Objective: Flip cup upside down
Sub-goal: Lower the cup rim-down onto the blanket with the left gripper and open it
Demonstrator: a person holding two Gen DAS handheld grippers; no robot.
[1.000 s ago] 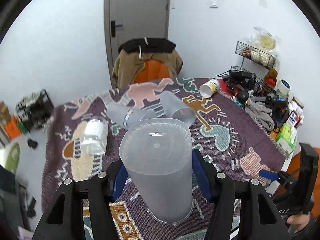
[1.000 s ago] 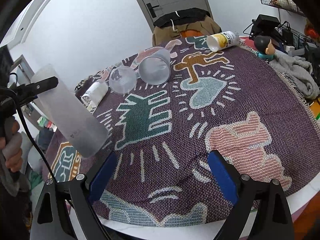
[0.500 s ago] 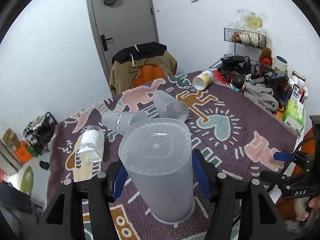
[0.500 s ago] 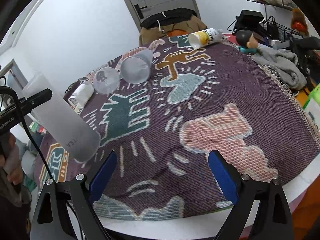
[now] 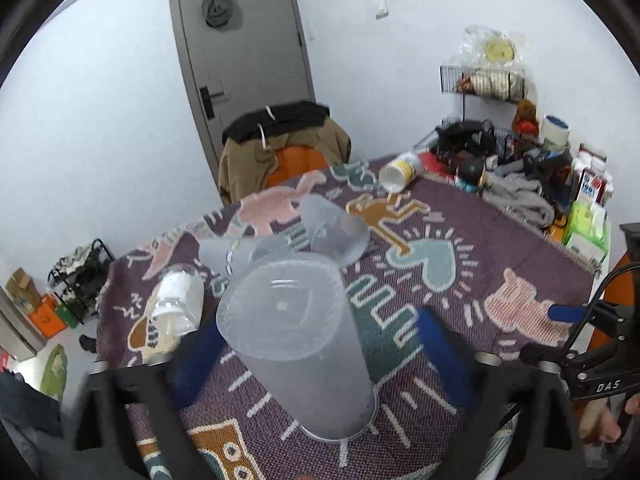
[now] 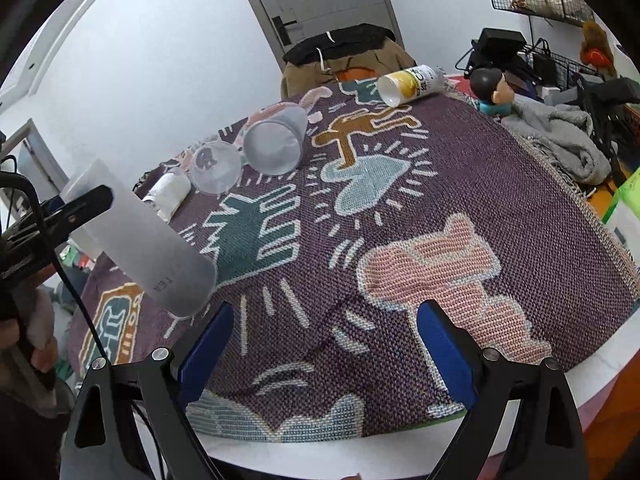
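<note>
cup [image 5: 304, 344]: frosted, mouth-down on your rug [image 5: 460, 248], 6 o'clock in left view; rim contact unclear
left gripper [image 5: 316, 344]: blurred, fingers wide, off cup
right gripper [image 6: 324, 344]: wide, empty

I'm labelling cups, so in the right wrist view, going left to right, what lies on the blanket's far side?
White jar → clear cup → frosted cup → yellow-and-white cup, all on their sides.
</note>
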